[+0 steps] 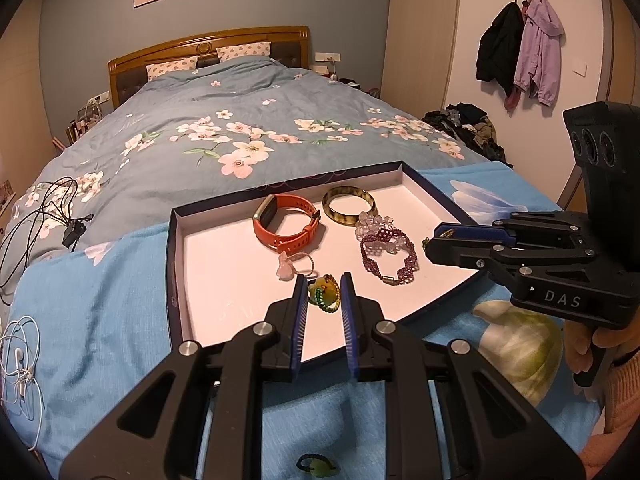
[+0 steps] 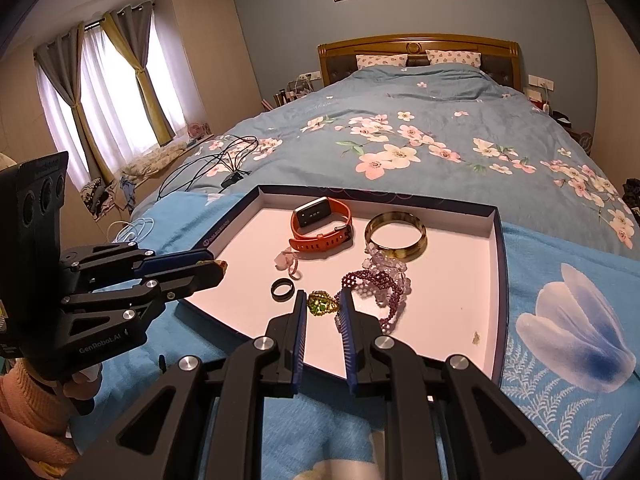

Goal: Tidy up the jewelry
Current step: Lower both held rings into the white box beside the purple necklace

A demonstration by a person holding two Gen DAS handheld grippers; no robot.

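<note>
A dark-rimmed tray (image 1: 176,264) with a white floor lies on the bed; it also shows in the right wrist view (image 2: 498,280). In it lie an orange watch (image 1: 286,224), an olive bangle (image 1: 349,205), a purple beaded bracelet (image 1: 388,256), a pink ring (image 1: 292,266) and a black ring (image 2: 283,290). My left gripper (image 1: 324,294) is shut on a yellow-green beaded ring (image 1: 325,294) over the tray's near edge. My right gripper (image 2: 323,303) is shut on a green-gold beaded ring (image 2: 321,303) above the tray.
Another dark beaded ring (image 1: 316,466) lies on the blue blanket (image 1: 100,320) below my left gripper. Black cables (image 1: 44,216) and white earphones (image 1: 20,364) lie on the bed at left. Clothes (image 1: 472,128) are piled at the far right.
</note>
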